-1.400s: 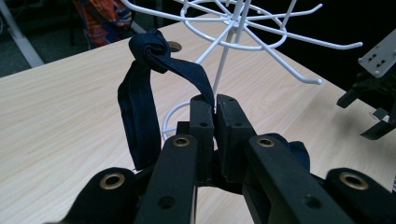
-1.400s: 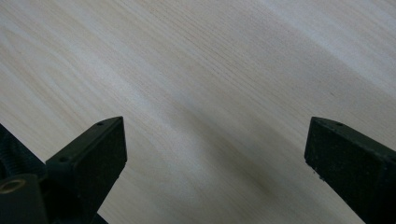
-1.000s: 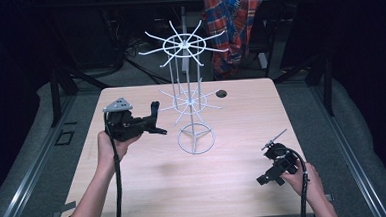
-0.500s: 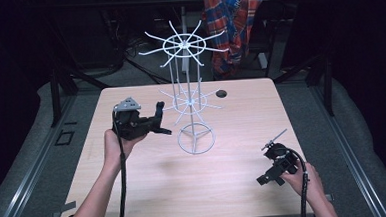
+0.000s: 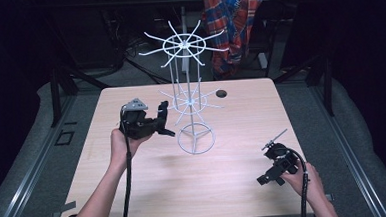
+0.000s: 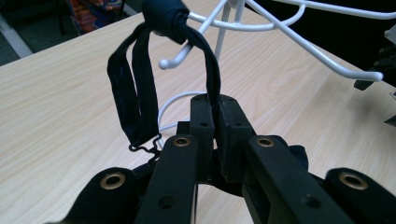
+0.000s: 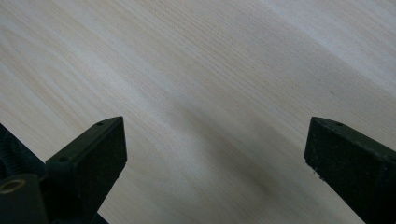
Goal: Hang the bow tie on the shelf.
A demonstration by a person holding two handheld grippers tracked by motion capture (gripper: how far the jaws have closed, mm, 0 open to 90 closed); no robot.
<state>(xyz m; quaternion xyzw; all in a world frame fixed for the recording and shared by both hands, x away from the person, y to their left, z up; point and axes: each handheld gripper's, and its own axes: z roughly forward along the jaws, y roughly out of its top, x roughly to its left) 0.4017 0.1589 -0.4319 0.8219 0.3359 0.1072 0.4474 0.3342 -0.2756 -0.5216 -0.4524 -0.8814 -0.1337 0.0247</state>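
My left gripper (image 6: 215, 135) pinches a black strap (image 6: 135, 93) tight, looped over the white rack's (image 5: 193, 101) hook (image 6: 175, 58) — hanging it; my right gripper (image 7: 215, 163) idles wide apart, empty.

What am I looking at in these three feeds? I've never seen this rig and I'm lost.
No robot here: a person holds a two-jaw gripper in each hand at a wooden table. The high view looks down from above the person. The other two views come from cameras riding on each gripper, looking along its black jaws. On the table stands a white wire rack with hook arms. The left gripper is beside the rack, shut on a black strap that loops over a hook arm. The right gripper sits low near the table's front right corner, its jaws wide apart over bare wood and holding nothing.
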